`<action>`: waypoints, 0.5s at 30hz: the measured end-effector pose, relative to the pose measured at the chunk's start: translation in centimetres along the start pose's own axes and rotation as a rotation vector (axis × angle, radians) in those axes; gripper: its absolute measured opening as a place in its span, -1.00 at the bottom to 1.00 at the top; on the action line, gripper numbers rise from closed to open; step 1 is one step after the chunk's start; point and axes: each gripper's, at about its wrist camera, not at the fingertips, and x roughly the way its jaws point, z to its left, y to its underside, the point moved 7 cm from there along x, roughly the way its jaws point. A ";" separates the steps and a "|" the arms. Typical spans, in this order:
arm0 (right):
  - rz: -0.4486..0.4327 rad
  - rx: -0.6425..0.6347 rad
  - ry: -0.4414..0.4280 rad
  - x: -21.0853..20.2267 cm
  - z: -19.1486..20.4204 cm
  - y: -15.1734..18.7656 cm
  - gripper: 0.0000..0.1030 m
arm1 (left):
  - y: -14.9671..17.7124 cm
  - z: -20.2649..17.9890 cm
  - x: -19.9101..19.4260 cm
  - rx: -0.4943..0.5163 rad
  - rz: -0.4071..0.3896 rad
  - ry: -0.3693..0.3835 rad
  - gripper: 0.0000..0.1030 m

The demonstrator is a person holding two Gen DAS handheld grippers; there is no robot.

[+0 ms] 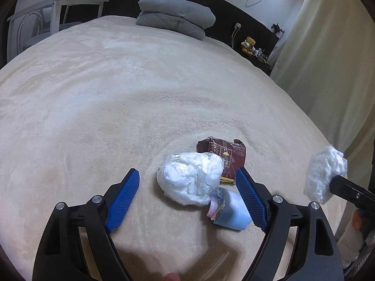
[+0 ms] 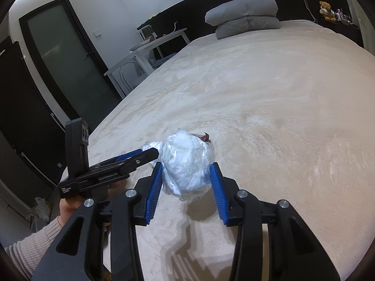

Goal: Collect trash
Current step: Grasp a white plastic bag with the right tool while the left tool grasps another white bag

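Note:
On the beige bed lie a clear bag of white tissue, a dark red wrapper behind it and a light blue cup with crumpled paper in front. My left gripper is open, its blue pads either side of this pile, just above the bed. My right gripper is shut on a second clear bag of white tissue and holds it above the bed; that bag also shows in the left wrist view. The left gripper also shows in the right wrist view.
Folded grey bedding lies at the head of the bed. A white desk and chair stand at the left. Curtains hang on the right. A teddy bear sits on a dark shelf. A dark door stands left of the bed.

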 end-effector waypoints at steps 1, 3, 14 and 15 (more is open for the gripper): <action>0.002 0.000 0.000 -0.1 -0.1 0.0 -0.19 | -0.2 -0.1 0.3 0.002 0.002 0.001 0.59; 0.006 0.004 0.000 -0.2 -0.3 0.1 -0.19 | -0.4 -0.2 0.6 0.010 0.009 -0.008 0.56; 0.008 -0.034 0.043 -0.8 -1.0 0.8 -0.19 | -1.1 -0.6 -0.1 0.018 -0.026 -0.066 0.01; 0.007 -0.035 0.047 -0.9 -1.1 0.8 -0.19 | -1.3 -0.5 -0.6 0.016 -0.040 -0.071 0.01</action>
